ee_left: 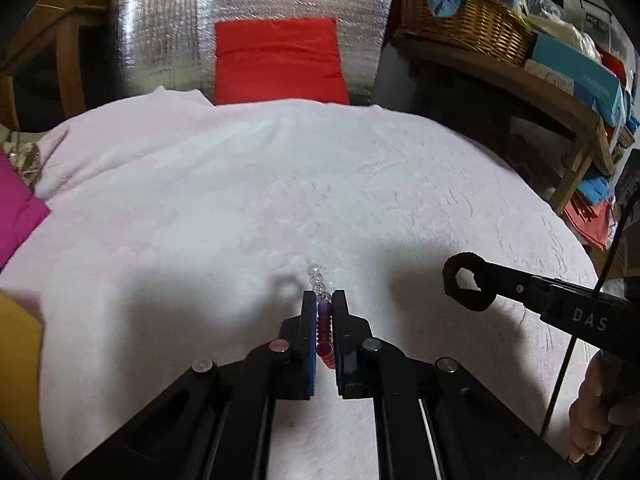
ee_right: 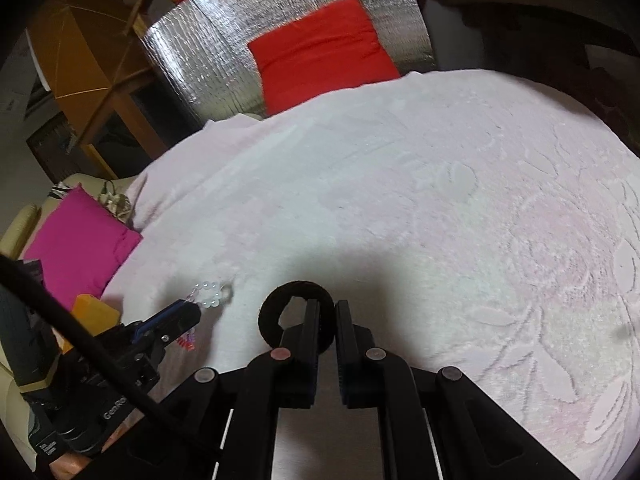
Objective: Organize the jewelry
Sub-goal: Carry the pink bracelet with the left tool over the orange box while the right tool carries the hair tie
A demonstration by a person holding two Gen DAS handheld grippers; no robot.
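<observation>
A beaded bracelet (ee_left: 325, 328) of clear, purple and red beads stands pinched between the blue pads of my left gripper (ee_left: 323, 294), which is shut on it; the clear beads stick out past the tips. In the right wrist view the same bracelet (ee_right: 208, 295) pokes from the left gripper (ee_right: 192, 310) at lower left, just above the pale blanket (ee_right: 440, 200). My right gripper (ee_right: 328, 304) is shut on a black fabric ring (ee_right: 272, 312), held on its right side. The ring (ee_left: 468, 282) also shows at the right of the left wrist view.
A pale pink blanket (ee_left: 200, 200) covers the work surface. Behind it lean a red cushion (ee_left: 280, 60) and a silver foil mat (ee_left: 160, 20). A wicker basket (ee_left: 460, 20) and boxes sit on a wooden shelf at right. A magenta cushion (ee_right: 80, 240) lies at left. A hand (ee_left: 592, 412) grips the right tool.
</observation>
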